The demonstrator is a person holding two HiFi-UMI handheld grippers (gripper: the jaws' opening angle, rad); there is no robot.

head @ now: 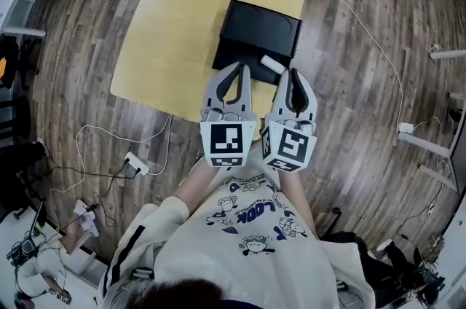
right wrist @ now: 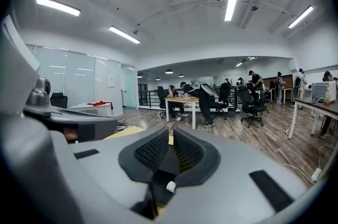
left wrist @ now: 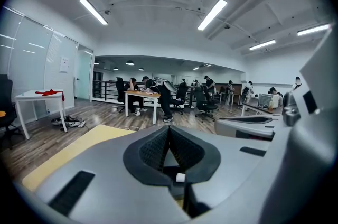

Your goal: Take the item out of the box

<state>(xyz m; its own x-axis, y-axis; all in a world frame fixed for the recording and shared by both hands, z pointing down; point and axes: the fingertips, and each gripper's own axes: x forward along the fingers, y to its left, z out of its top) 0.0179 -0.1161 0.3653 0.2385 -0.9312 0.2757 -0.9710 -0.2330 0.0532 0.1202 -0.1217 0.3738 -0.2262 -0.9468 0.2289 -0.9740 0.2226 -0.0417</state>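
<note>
In the head view a black box [head: 258, 32] sits on the yellow table [head: 171, 38], toward its near right edge. A small white oblong item [head: 273, 64] lies at the box's near edge, just left of my right gripper's tip. Both grippers hover side by side over the table's near edge, pointing at the box. My left gripper [head: 243, 67] [left wrist: 169, 130] is shut with nothing between its jaws. My right gripper [head: 291, 71] [right wrist: 171, 136] is shut too and holds nothing. Neither gripper view shows the box or the item.
The table stands on a wooden floor with cables and a power strip [head: 137, 164] to the near left. The gripper views look across an office with desks [left wrist: 141, 95], chairs and several people; a white table [left wrist: 38, 97] stands at the left.
</note>
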